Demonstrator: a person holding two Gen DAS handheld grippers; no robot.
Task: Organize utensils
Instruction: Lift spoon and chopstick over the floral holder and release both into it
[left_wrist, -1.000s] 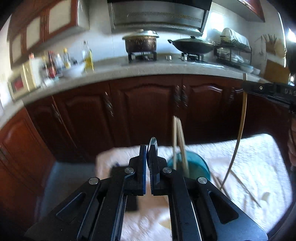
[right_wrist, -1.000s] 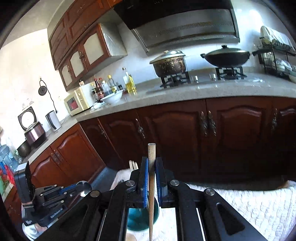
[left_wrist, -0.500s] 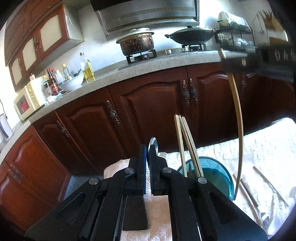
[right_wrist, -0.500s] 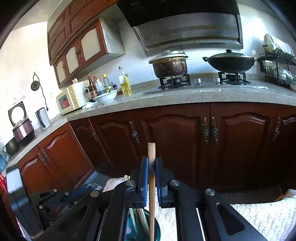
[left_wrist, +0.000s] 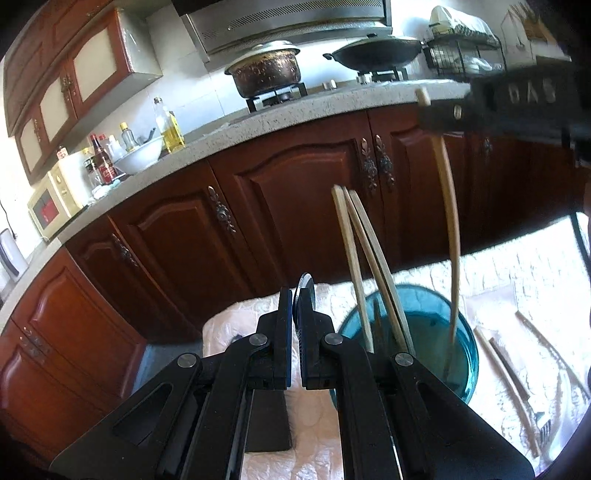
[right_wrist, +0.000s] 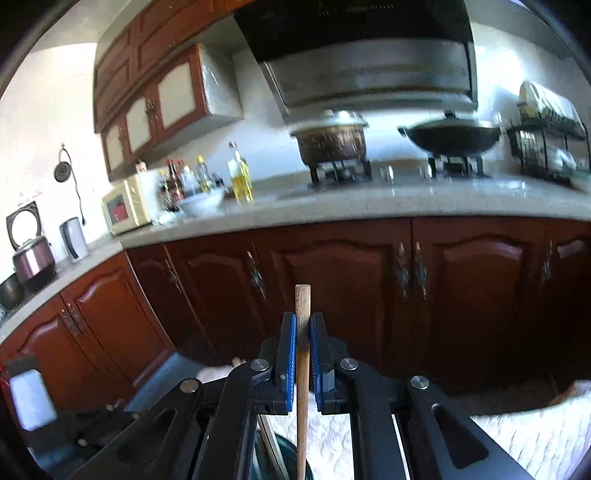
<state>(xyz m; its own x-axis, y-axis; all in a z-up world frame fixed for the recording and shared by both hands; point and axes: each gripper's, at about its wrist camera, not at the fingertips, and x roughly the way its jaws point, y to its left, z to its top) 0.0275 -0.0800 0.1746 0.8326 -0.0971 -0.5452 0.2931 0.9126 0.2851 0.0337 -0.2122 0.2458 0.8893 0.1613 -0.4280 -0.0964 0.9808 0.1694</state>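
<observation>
**Two hand-held grippers over a blue utensil cup, each clamped on one item**

Left wrist view, left to right. The left hand-held gripper (left_wrist: 293, 314) has its jaws pressed together on a thin, flat metal utensil (left_wrist: 303, 286), seen edge-on, whose rounded tip rises just above the pads; what kind of utensil it is cannot be told. Just right of it stands the blue cup (left_wrist: 460, 347) on a white quilted cloth (left_wrist: 532, 266). Three wooden chopsticks (left_wrist: 354, 251) lean in the cup, tops tilted left. Further right, a single chopstick (left_wrist: 448, 206) hangs nearly upright with its lower end inside the cup's rim; its top is clamped in the right hand-held gripper (left_wrist: 439, 116), entering from the upper right. Loose utensils (left_wrist: 517, 380), including a fork, lie on the cloth right of the cup.

Right wrist view. The right hand-held gripper (right_wrist: 303, 332) is closed on the same chopstick (right_wrist: 303, 387), whose top juts above the blue pads. The left hand-held gripper (right_wrist: 85, 435) appears blurred at lower left.
</observation>
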